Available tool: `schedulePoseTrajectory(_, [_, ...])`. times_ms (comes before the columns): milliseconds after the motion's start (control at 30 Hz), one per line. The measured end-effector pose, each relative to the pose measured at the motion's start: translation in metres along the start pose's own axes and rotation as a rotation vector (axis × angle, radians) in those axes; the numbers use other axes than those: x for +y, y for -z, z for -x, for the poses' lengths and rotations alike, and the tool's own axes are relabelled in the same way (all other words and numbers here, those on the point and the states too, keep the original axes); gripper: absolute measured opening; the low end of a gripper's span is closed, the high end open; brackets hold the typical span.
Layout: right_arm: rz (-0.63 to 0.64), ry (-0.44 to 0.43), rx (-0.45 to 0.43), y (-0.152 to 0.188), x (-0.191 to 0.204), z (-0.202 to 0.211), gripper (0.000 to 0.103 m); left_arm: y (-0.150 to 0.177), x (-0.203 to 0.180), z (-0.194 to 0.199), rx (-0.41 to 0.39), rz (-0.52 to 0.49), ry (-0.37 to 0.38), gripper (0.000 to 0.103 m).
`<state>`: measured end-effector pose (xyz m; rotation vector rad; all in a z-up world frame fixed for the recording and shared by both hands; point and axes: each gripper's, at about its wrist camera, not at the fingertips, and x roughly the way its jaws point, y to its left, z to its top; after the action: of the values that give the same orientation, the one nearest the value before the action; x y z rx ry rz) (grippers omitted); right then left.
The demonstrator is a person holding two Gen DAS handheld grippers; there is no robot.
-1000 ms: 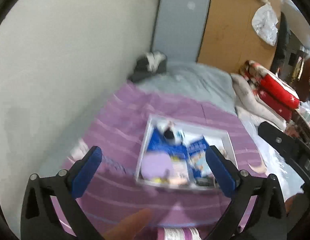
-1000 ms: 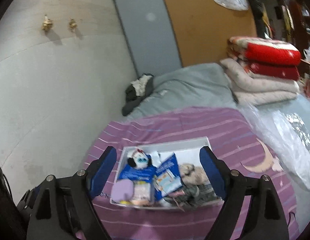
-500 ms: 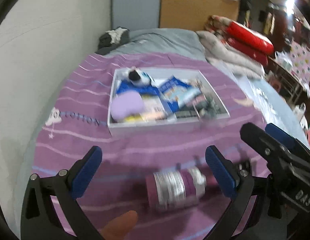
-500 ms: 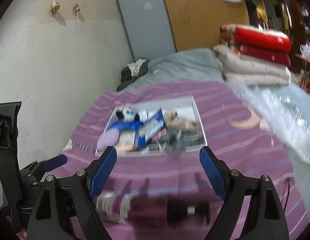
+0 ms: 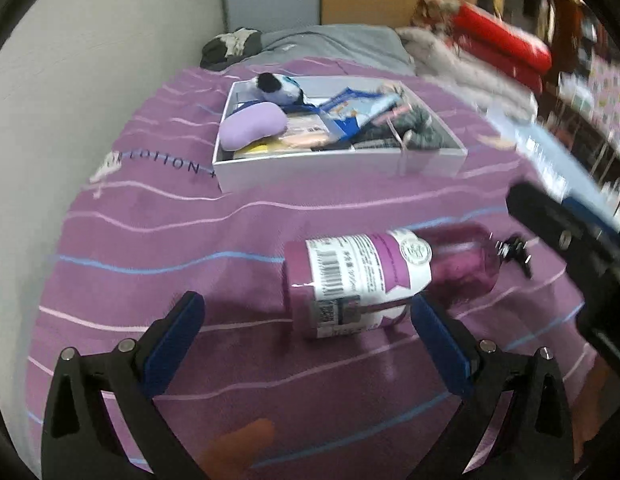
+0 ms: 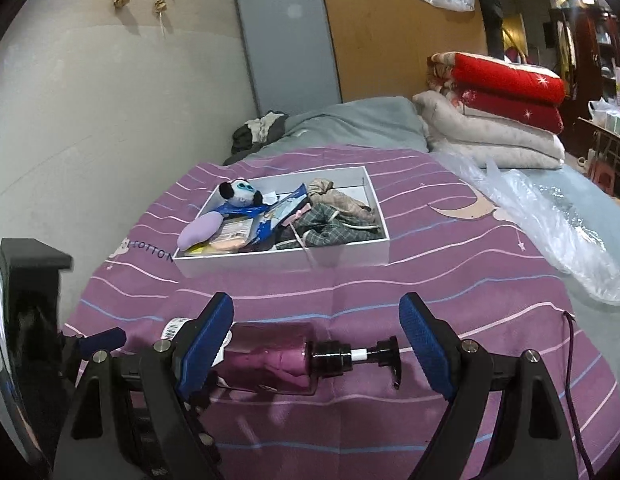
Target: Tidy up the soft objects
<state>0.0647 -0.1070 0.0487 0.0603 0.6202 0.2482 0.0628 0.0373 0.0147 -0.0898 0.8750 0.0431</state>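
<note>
A white box [image 5: 330, 164] [image 6: 285, 258] sits on the purple striped bedspread, holding a panda plush [image 5: 275, 86] [image 6: 239, 192], a lilac soft pad [image 5: 251, 126] [image 6: 199, 230], blue packets and grey checked cloth [image 6: 330, 226]. Nearer, a purple pump bottle [image 5: 374, 276] [image 6: 277, 360] lies on its side. My left gripper [image 5: 305, 334] is open just short of the bottle's base end. My right gripper [image 6: 316, 334] is open, its fingers either side of the bottle's neck and pump, not touching it.
A wall runs along the left. Folded red and beige quilts [image 6: 502, 108] are stacked at the far right, with a clear plastic bag [image 6: 550, 216] on the bed edge. Dark clothes [image 6: 257, 130] lie near a grey blanket behind the box. A fingertip [image 5: 237, 450] shows below.
Both grippers have come down and back toward the near bed edge. The box now looks farther off, and the pump bottle has come into view under both grippers. Jaws stay open.
</note>
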Motion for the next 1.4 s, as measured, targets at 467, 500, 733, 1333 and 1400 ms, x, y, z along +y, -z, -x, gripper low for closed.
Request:
schedulePoseTrajectory(467, [-0.027,-0.057,0.107,0.010,-0.004,-0.030,0.051,-0.003,-0.003,-0.001,-0.068,-0.014,0.039,0.084])
schedulePoseTrajectory(500, [-0.036,-0.060,0.115,0.010,-0.006,-0.032,0.051,-0.002,-0.004,-0.001,-0.071,-0.018,0.034,0.084])
schedulePoseTrajectory(733, [-0.080,-0.088,0.169,0.016,-0.013,-0.043,0.051,0.000,-0.001,-0.018,-0.007,0.012,0.062,0.086])
schedulePoseTrajectory(1333, [-0.116,-0.110,0.240,0.022,-0.018,-0.055,0.052,0.003,0.004,-0.025,0.033,0.041,0.033,0.083])
schedulePoseTrajectory(1400, [-0.092,-0.105,0.209,0.020,-0.014,-0.050,0.052,0.003,0.002,-0.022,0.017,0.031,0.026,0.083])
